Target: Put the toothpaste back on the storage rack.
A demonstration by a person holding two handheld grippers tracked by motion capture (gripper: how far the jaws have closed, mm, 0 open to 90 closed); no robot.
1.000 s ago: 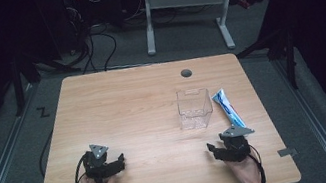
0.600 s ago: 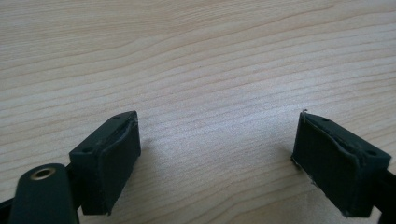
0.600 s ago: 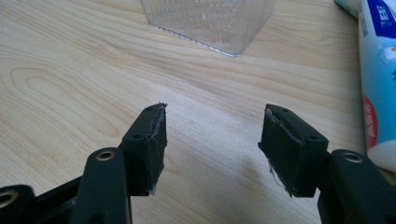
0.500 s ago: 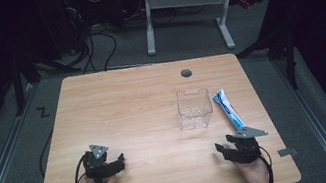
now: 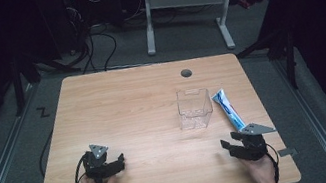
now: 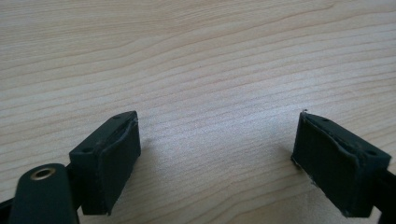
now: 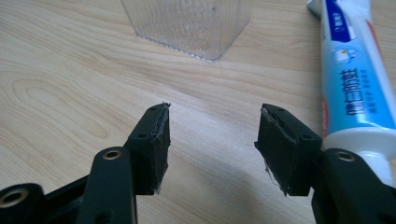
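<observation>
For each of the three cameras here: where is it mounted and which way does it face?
High view: above the person's side, looking forward and down on the table; both hands, left tool, right tool.
Left gripper view: on the left tool, facing bare wood; open jaws.
Right gripper view: on the right tool, facing clear box, toothpaste.
Shared: high and right views show box, toothpaste.

toothpaste tube [image 7: 349, 79] cut off at the top edge in the right gripper view, cap end hidden behind the right jaw. clear plastic box [image 7: 189, 23] cropped above too, only its base showing. print on the tube too small to read from the high view.
</observation>
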